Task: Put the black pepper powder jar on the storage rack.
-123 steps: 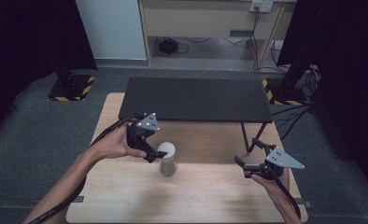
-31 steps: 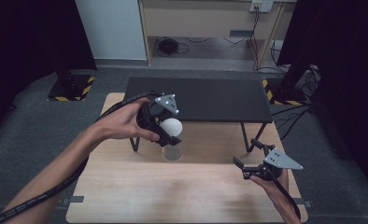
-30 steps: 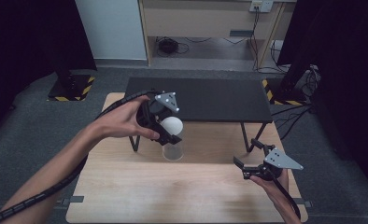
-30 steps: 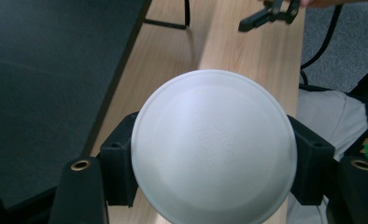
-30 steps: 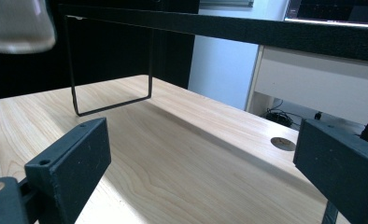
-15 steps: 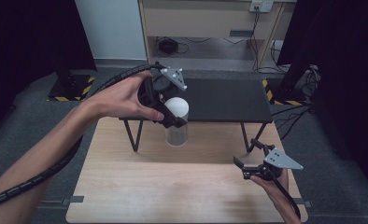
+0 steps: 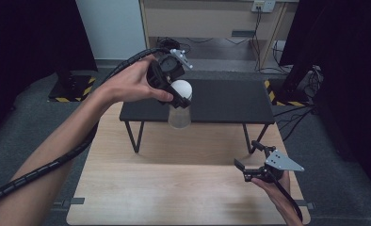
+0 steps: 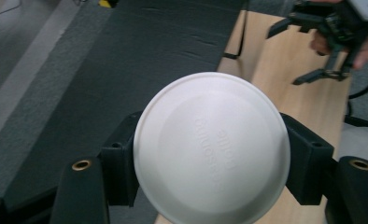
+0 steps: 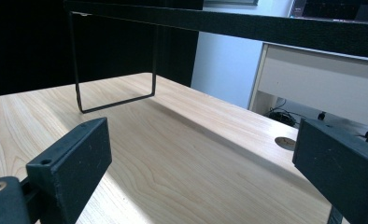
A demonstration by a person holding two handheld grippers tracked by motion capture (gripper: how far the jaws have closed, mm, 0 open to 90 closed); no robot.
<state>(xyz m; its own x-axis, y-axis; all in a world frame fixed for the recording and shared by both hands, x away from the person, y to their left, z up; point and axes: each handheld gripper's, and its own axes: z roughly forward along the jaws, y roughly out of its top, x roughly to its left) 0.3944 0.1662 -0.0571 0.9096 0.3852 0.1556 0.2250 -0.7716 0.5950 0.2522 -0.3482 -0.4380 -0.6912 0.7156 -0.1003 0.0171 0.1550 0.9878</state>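
Two grippers are in use. Right gripper [image 7: 250, 159], jaws spread and empty, sits low over the wooden table [image 7: 174, 188] at 4 o'clock. Left gripper [image 7: 180, 101], at 12 o'clock, pinches a white-lidded container [image 7: 180, 110] above the black shelf [image 7: 230, 101].

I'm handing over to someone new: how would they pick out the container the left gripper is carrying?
Find the dark shelf standing on the wooden table. Over its front edge, the left gripper holds a clear jar by its white lid. It's the one item off the table.
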